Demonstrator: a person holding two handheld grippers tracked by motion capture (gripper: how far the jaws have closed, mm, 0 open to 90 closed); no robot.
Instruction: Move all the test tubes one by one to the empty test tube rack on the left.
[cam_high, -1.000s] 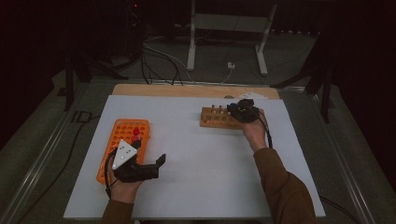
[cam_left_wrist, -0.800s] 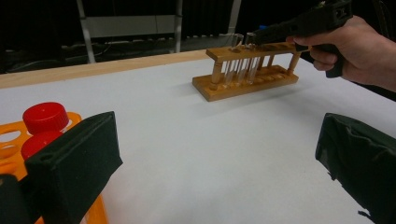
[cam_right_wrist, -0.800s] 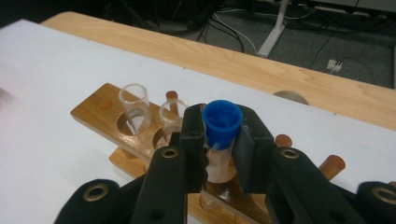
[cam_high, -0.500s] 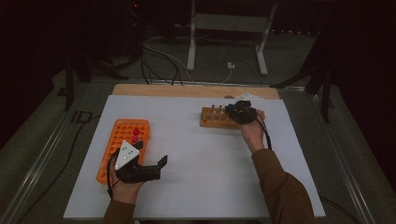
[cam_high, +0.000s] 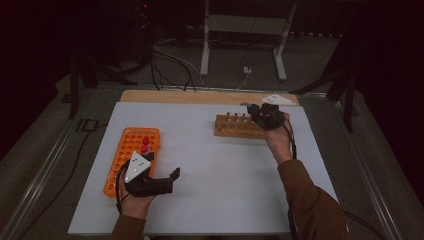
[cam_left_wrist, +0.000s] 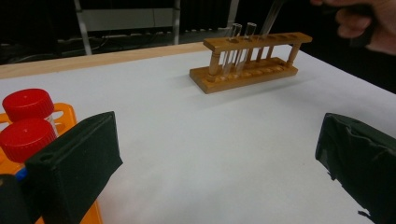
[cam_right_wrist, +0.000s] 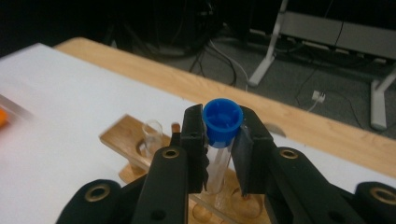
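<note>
Clamping a blue-capped tube (cam_right_wrist: 222, 135) just under its cap, right tongs (cam_right_wrist: 219, 140) above the wooden rack (cam_high: 235, 127) at the worktop's (cam_high: 225, 170) far side. Resting beside the orange rack (cam_high: 127, 150), left tongs (cam_high: 167, 180) wide open, gripping nothing.

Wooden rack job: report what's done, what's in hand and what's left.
Done: two red-capped tubes stand in the orange tray. In hand: the right claw is shut on a blue-capped tube above the wooden rack. Left: other tubes remain in the rack; the left claw is open, holding nothing.
</note>
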